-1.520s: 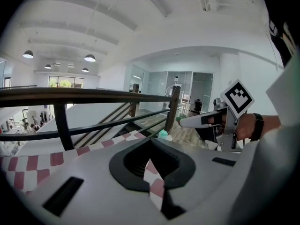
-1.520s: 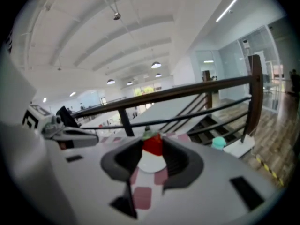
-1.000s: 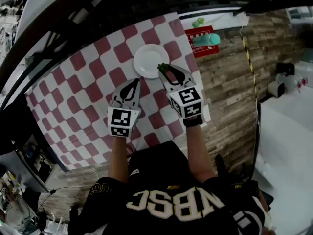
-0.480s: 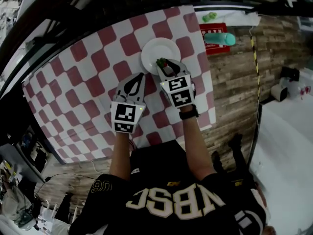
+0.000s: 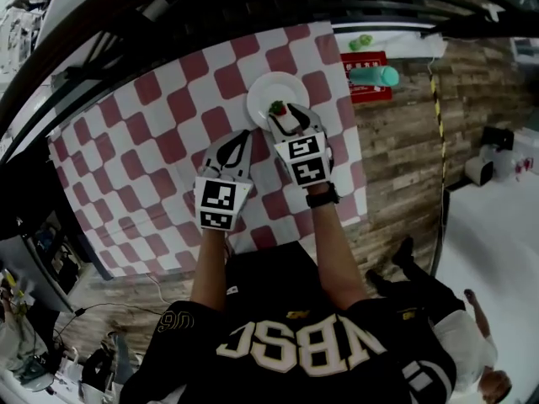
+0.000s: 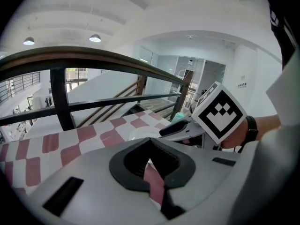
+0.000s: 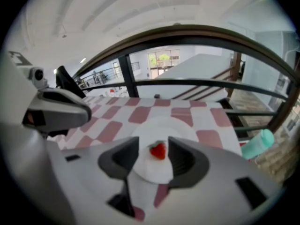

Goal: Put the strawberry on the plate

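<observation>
The red strawberry with its green top lies on the white plate, loose between the jaws of my right gripper. Those jaws are opening, and there is a gap between the berry and each pad. From the head view the strawberry sits at the near rim of the plate, just ahead of the right gripper. My left gripper hovers over the checked cloth to the left of it, its jaws together and holding nothing. The left gripper view shows the left gripper and the plate.
A red-and-white checked cloth covers the table. A teal bottle lies on a red mat at the right edge, with small green items beyond. A dark railing runs along the table's far side.
My right gripper has carried the strawberry forward from the plate's near right edge to over the plate. Its jaws have spread and the berry now rests free. The left gripper kept its place.
</observation>
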`<state>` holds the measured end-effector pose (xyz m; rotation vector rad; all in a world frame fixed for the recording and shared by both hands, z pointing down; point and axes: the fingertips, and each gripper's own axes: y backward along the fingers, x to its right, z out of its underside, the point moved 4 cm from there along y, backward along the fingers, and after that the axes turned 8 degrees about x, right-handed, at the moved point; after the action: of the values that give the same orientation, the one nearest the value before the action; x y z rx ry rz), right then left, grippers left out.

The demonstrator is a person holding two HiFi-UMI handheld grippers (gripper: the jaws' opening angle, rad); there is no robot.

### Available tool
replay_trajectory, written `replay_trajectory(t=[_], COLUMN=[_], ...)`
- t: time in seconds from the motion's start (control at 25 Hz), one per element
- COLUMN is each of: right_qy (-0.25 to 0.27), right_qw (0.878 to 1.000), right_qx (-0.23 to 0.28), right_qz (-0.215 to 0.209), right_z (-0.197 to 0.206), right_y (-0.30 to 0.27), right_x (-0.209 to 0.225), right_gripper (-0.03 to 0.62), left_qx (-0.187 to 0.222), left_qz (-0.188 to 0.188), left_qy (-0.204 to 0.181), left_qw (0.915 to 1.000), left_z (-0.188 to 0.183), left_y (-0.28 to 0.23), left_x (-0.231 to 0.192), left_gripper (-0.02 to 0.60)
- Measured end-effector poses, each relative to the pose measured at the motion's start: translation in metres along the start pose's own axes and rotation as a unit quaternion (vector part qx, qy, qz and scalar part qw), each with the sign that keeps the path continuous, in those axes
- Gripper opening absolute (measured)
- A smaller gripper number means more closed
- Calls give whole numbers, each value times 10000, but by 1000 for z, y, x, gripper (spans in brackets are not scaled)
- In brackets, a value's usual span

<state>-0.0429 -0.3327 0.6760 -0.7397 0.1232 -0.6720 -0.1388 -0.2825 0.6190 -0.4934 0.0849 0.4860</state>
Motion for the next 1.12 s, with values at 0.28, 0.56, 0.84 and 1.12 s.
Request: replay_trajectory(t=[0.28, 0.56, 0.84, 1.12], right_qy=[-586, -709, -546, -390], right_qw=[9951, 9851, 9674, 9415], right_qx=[790, 1526, 2443, 3274], right_qz=[85, 350, 377, 701], right_z=[-27, -33, -50, -59], right_y=[66, 155, 252, 339], right_x=[-8, -29, -58, -76], right_gripper=[75, 18, 17, 17], left_qx=[336, 815, 1466, 2217], left_qz=[-90, -174, -264, -401], left_qy=[-104, -278, -565, -835], left_qw=[9993, 9961, 9872, 9707], left_z=[-37, -73, -106, -139], left_y=[30, 77, 139, 205], left_x=[25, 67, 126, 175], left_gripper=[10, 11, 11, 11])
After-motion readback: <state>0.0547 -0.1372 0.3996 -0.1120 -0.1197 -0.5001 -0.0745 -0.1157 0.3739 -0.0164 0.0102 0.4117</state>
